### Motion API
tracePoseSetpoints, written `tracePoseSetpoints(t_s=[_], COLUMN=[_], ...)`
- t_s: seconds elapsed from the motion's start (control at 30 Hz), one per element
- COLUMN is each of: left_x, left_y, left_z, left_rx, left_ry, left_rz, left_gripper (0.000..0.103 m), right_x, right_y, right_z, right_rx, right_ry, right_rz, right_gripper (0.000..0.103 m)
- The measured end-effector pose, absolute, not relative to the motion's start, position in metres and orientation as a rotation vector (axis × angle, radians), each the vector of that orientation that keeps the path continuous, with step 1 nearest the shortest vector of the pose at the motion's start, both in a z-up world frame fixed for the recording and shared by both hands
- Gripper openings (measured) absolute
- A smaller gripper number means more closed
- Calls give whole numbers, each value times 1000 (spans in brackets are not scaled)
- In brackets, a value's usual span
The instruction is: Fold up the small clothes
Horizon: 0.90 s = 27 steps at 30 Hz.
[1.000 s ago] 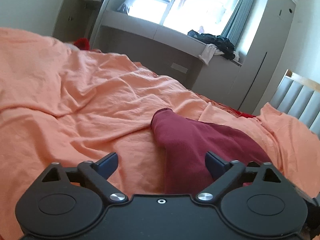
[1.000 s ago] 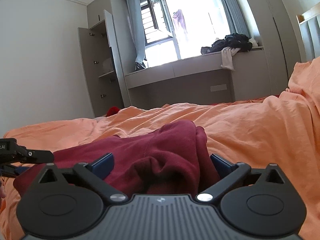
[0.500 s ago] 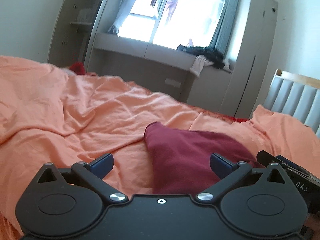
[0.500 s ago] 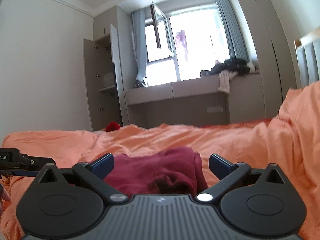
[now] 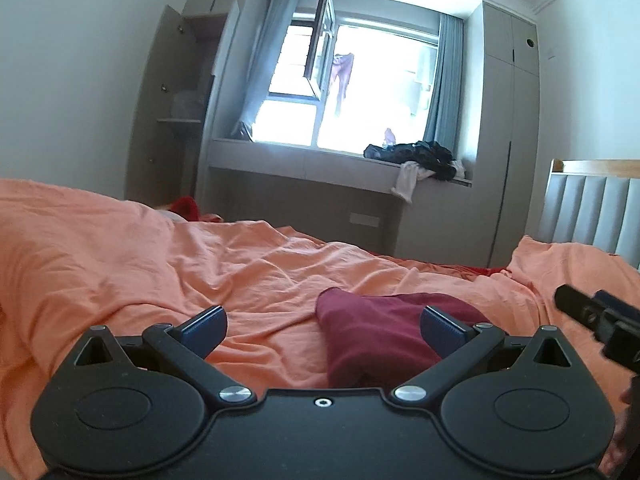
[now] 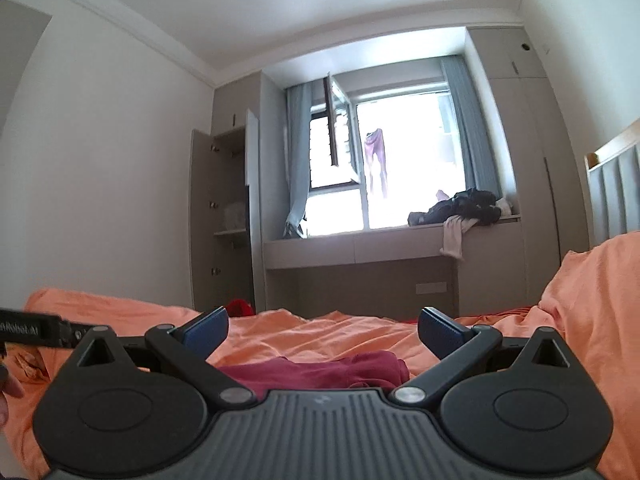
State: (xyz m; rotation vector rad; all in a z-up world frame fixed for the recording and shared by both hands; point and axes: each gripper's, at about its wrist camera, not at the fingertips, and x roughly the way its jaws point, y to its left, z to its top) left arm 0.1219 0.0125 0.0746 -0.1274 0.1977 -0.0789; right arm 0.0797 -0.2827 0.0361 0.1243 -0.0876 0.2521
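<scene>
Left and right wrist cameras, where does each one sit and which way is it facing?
Left wrist: behind the open left gripper, low over the orange bedding, facing the window; right gripper at its right edge.
Right wrist: behind the open right gripper, tilted higher toward window and ceiling; left gripper at its left edge.
Shared: maroon garment, window-ledge clothes pile.

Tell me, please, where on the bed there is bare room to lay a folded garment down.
The orange sheet lies bare left of the maroon garment, from the left gripper back toward the window bench. It is tighter on the right, between the garment, the right gripper and the headboard.
</scene>
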Motion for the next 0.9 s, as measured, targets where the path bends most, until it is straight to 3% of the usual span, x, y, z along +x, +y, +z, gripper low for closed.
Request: tracePoseSetpoints(t_s=[0.4,0.9], left_x=[64,46], left_y=[23,12], left_z=[59,24], left_rx=[-148,-104], left_ry=[177,220], left_rz=[-30,-79], left_gripper=[102,102], right_x=[14,-12], right_y=[-281,-276], right_z=[26,-8], right_rx=[129,99], right_ry=[-92,-39], right_rz=[175,122], right_gripper=[103,103])
